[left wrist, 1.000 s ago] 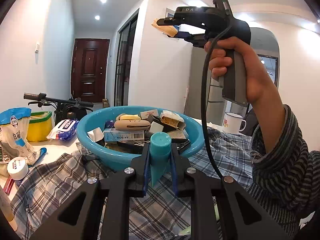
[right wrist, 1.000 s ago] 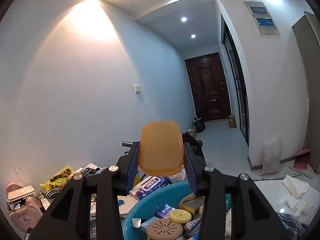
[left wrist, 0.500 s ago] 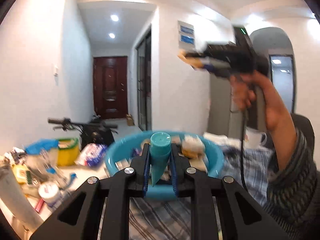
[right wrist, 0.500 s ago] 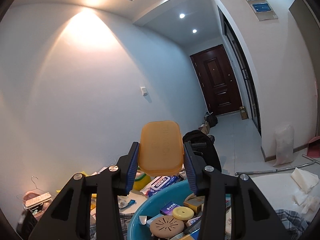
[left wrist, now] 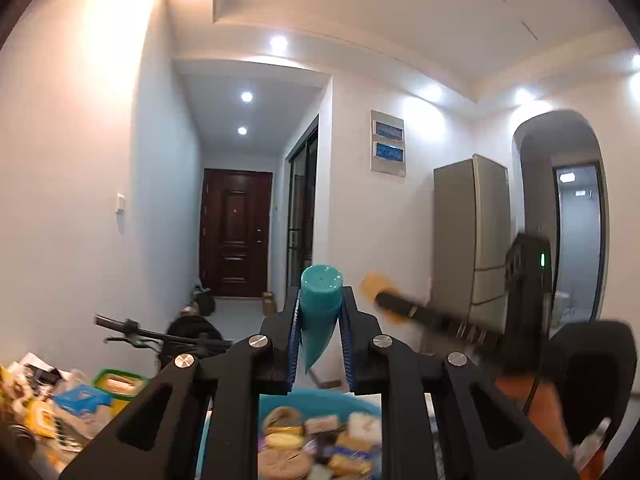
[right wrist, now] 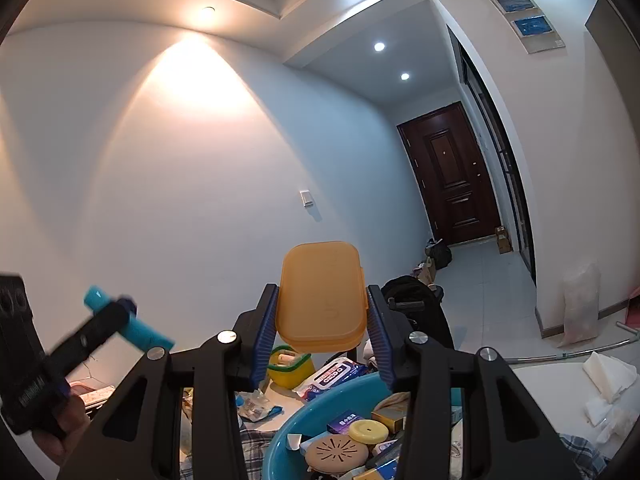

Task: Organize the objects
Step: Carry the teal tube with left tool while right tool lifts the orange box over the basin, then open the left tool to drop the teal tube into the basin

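Teal tube (left wrist: 320,312) is clamped in the left claw (left wrist: 320,344), an orange box (right wrist: 322,296) in the right claw (right wrist: 322,334).

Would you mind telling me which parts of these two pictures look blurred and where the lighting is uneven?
Left wrist view: the right gripper and its orange box are smeared, the blue basin soft; the teal tube is sharp. Right wrist view: mostly crisp, only the left gripper blurred; a warm ceiling spotlight fans down the wall.
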The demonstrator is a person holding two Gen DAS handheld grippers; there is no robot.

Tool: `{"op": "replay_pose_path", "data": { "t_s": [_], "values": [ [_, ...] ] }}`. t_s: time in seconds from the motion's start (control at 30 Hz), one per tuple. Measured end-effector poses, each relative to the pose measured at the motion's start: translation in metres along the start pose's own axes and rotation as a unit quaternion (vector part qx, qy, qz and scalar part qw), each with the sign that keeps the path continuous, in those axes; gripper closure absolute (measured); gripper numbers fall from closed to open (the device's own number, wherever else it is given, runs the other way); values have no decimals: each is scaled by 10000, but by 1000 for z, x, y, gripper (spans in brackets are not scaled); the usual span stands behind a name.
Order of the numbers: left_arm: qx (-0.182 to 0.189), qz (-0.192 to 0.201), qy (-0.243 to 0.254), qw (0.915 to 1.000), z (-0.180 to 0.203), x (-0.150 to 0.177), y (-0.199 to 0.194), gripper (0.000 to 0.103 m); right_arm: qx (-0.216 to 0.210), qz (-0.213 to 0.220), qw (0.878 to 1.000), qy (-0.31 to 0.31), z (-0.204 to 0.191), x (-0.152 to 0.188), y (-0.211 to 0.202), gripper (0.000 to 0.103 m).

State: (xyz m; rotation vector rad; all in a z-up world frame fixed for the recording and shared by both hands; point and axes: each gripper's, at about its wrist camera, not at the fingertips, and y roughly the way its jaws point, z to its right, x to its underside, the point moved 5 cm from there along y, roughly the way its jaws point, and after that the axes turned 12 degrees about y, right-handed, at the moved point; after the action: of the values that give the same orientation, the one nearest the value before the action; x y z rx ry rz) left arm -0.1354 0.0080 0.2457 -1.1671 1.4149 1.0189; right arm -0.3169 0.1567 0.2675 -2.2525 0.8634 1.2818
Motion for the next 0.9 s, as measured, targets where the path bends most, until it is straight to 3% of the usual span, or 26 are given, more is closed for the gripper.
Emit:
{"op": "replay_pose_path", "data": {
  "t_s": [0.1, 0.2, 0.27, 0.33, 0.4, 0.47, 0.57, 0.83, 0.87, 0.9],
  "values": [
    [52, -209, -45, 9998, 2, 0, 24, 84, 49, 33, 10000, 9, -3, 4, 1, 61],
    [-138, -431, 136, 9989, -3, 21, 47, 84, 108, 57, 9999, 13, -3, 5, 10, 61],
    [-59, -792, 48, 9968, -9, 45, 66, 84, 150, 10, 9999, -52, -6, 9, 16, 61],
    [163, -1388, -332, 9896, -25, 71, 93, 84, 228, -93, 9996, -112, -5, 12, 23, 61],
    [354, -1544, -519, 9860, -35, 85, 105, 84, 303, -181, 9993, -159, -4, 15, 30, 61],
    [230, -1709, -466, 9839, -41, 96, 112, 84, 358, -230, 9989, -188, -4, 17, 34, 61],
    [10, -1812, -266, 9831, -45, 103, 117, 84, 411, -272, 9985, -229, -3, 17, 38, 61],
    [152, -1943, -356, 9802, -45, 112, 125, 83, 447, -319, 9981, -291, -3, 18, 38, 61],
    [175, -1957, -400, 9797, -47, 113, 125, 80, 458, -318, 9980, -303, -3, 18, 38, 61],
    [191, -1961, -445, 9794, -49, 114, 126, 68, 458, -320, 9980, -305, -4, 18, 38, 61]
  ]
}}
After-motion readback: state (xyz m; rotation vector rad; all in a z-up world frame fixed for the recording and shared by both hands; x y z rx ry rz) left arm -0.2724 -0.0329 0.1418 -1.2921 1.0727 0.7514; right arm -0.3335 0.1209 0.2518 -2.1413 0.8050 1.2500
